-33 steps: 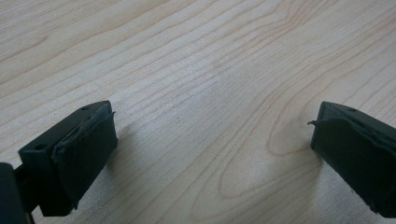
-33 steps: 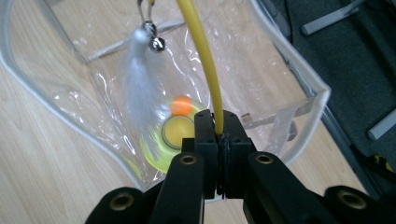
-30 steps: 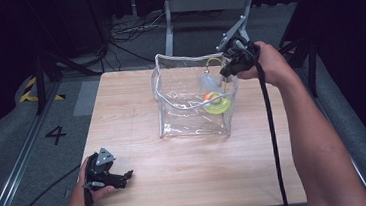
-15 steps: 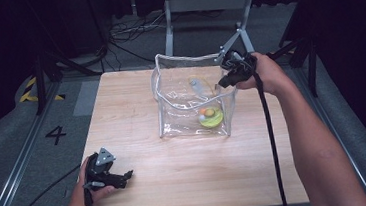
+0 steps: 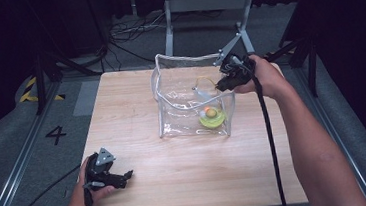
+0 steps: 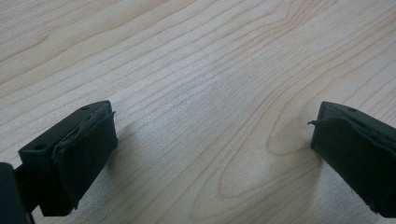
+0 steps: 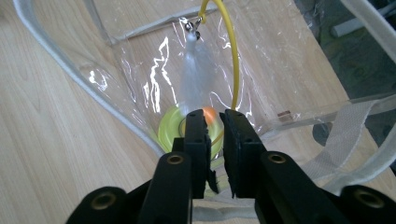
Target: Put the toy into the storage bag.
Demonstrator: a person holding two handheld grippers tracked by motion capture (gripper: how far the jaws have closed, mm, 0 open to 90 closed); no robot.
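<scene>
1. One readable mark is being noted: the black numeral "4" (image 5: 56, 135), printed on the grey floor mat (image 5: 19, 147) left of the table (image 5: 131, 112).
2. No other text, label or brand is being made out.

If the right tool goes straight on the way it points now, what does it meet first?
Probably the yellow-green toy with the orange ball lying in the clear bag; the right tool points down at it, though depth is uncertain.

The surface (image 5: 177, 178) is made of pale matt wood with visible grain. The bag (image 5: 181, 103) is formed of clear glossy plastic, edged with woven cloth webbing (image 7: 345, 135).
</scene>
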